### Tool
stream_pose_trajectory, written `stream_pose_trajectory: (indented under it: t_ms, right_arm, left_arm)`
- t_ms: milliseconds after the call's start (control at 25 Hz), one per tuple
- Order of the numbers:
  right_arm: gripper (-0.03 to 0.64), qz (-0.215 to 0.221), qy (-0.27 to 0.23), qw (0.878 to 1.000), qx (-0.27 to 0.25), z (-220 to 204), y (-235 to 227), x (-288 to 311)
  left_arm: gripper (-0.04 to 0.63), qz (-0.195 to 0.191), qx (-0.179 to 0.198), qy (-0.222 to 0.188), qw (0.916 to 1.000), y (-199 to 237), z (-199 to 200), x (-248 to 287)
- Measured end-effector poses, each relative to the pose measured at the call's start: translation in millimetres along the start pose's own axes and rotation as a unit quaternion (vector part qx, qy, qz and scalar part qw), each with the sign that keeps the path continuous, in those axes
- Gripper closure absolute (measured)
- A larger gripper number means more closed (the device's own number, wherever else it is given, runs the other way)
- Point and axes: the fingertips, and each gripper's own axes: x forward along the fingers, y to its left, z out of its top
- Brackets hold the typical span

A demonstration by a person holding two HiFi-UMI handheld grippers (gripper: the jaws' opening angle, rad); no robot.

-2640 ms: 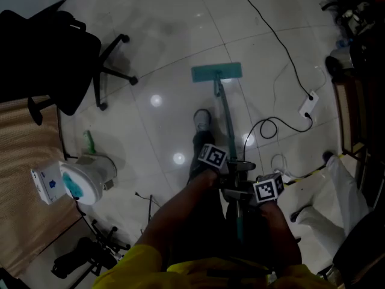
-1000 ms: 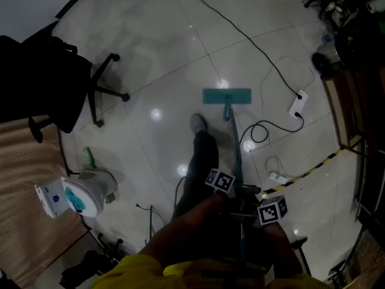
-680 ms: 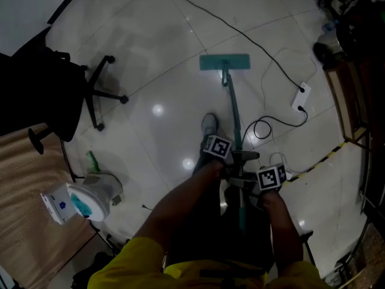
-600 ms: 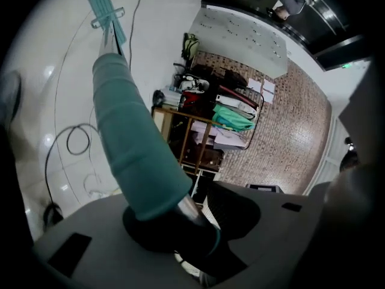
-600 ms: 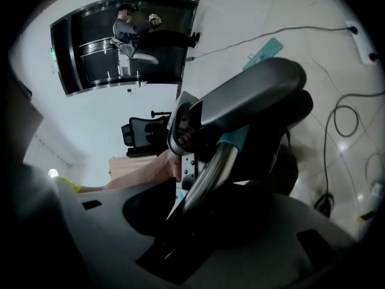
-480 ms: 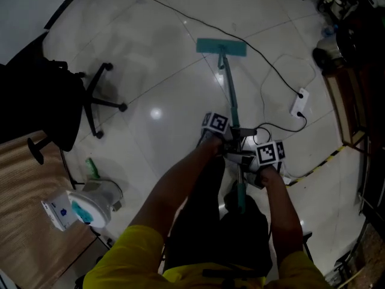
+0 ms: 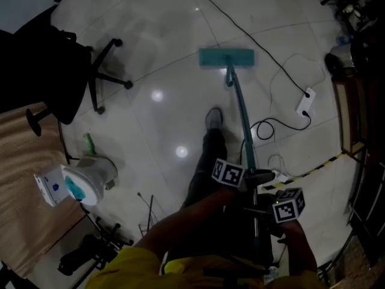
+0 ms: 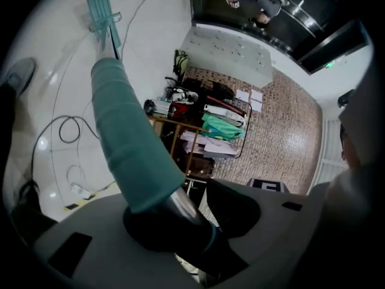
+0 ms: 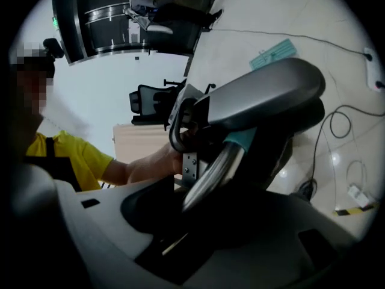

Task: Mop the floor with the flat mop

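Observation:
The flat mop's teal head (image 7: 226, 57) lies flat on the pale tiled floor, and its pole (image 7: 242, 122) runs back toward me. Both grippers hold the pole's upper end in front of my body. My left gripper (image 7: 249, 176) is the one further along the pole, shut on the handle where the teal sleeve (image 8: 129, 143) meets bare metal (image 8: 180, 206). My right gripper (image 7: 261, 212) sits just behind it, shut on the metal tube (image 9: 210, 173). The mop head (image 8: 101, 11) shows far off in the left gripper view, and again, the mop head (image 9: 272, 54), in the right gripper view.
My shoe (image 7: 213, 118) stands left of the pole. A black cable and a white power strip (image 7: 305, 103) lie right of the mop. A black office chair (image 7: 54, 59) stands at the left, with a white jug (image 7: 87, 182) and a green bottle (image 7: 89, 142) below it. Shelving (image 7: 352, 113) lines the right.
The mop was pushed out across the tiles with my arms stretched. Since then both grippers have drawn back toward my body with the handle, and the head has slid back.

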Motion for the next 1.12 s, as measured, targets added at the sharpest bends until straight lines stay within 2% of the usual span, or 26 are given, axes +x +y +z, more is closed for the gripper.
stream_pose_trajectory:
  t_ms: [160,240,280,400,520,600,720,840,960,1120]
  right_arm:
    - [0.405,0.015,0.037,0.999,0.024,-60.5,-4.4,3.4]
    - [0.398,0.015,0.063,0.997,0.029,-69.4,-18.2,17.2]
    - [0.394,0.01,0.076,0.997,0.025,-68.8,-25.6,24.8]
    - [0.408,-0.009,0.078,0.997,0.012,-40.2,-46.0,46.6]
    - [0.413,-0.009,0.063,0.998,-0.005,21.7,-59.5,65.3]
    - [0.413,-0.001,0.053,0.998,-0.023,77.7,-62.8,76.8]
    - [0.413,0.003,0.044,0.998,-0.042,162.7,-68.5,91.2]
    - [0.411,0.003,0.036,0.998,-0.052,226.3,-60.4,98.9]
    - [0.401,0.003,0.049,0.998,-0.05,237.8,-31.4,100.1]
    - [0.397,0.008,0.073,0.997,-0.03,179.9,23.6,87.3]
  left_arm:
    - [0.439,-0.01,-0.066,-0.039,0.997,25.5,-61.5,1.2]
    - [0.437,-0.01,-0.088,-0.053,0.9946,48.8,-68.8,-6.1]
    - [0.442,-0.011,-0.087,-0.059,0.9944,57.8,-65.6,-10.9]
    - [0.454,-0.016,-0.068,-0.078,0.9945,72.3,-28.3,-28.7]
    - [0.475,-0.052,-0.086,-0.098,0.9901,70.9,39.2,-48.2]
    - [0.488,-0.044,-0.079,-0.1,0.9909,71.5,94.7,-65.0]
    - [0.486,-0.019,-0.034,-0.094,0.9948,77.3,180.7,-86.3]
    - [0.483,0.0,-0.015,-0.079,0.9968,67.2,241.9,-102.8]
    - [0.477,0.011,-0.008,-0.067,0.9977,38.4,251.9,-113.4]
    - [0.469,0.008,-0.017,-0.074,0.9971,-9.9,191.8,-117.5]
